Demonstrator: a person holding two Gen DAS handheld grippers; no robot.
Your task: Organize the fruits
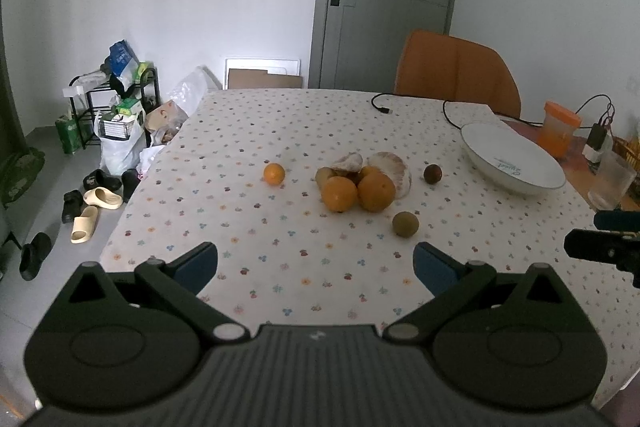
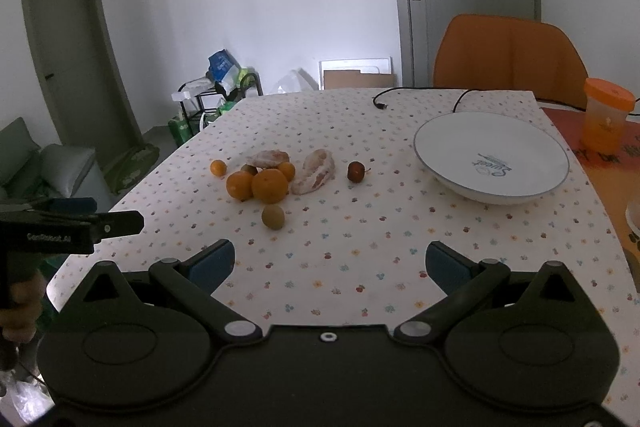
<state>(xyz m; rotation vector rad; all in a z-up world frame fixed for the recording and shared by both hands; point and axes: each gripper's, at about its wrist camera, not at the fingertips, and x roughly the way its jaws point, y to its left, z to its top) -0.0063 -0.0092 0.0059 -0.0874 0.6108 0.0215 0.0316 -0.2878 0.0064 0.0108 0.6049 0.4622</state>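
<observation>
A heap of oranges [image 1: 356, 191] [image 2: 264, 185] with peeled pomelo segments [image 1: 394, 169] [image 2: 316, 171] lies mid-table. A small orange [image 1: 274, 173] [image 2: 218, 167] sits apart to its left. A green-brown round fruit [image 1: 405, 224] [image 2: 273, 217] lies nearest me, and a dark red fruit [image 1: 433, 173] [image 2: 355, 171] lies to the right. A white bowl [image 1: 512, 157] [image 2: 492, 157] stands empty at the right. My left gripper [image 1: 316, 265] and my right gripper [image 2: 330, 263] both hover open above the near tablecloth, holding nothing.
An orange chair [image 1: 456, 67] stands behind the table. An orange lidded cup [image 2: 606, 115], a glass [image 1: 614, 181] and black cables [image 1: 408, 103] sit at the right and far side. Shoes and a cluttered rack [image 1: 112, 99] are on the floor at the left.
</observation>
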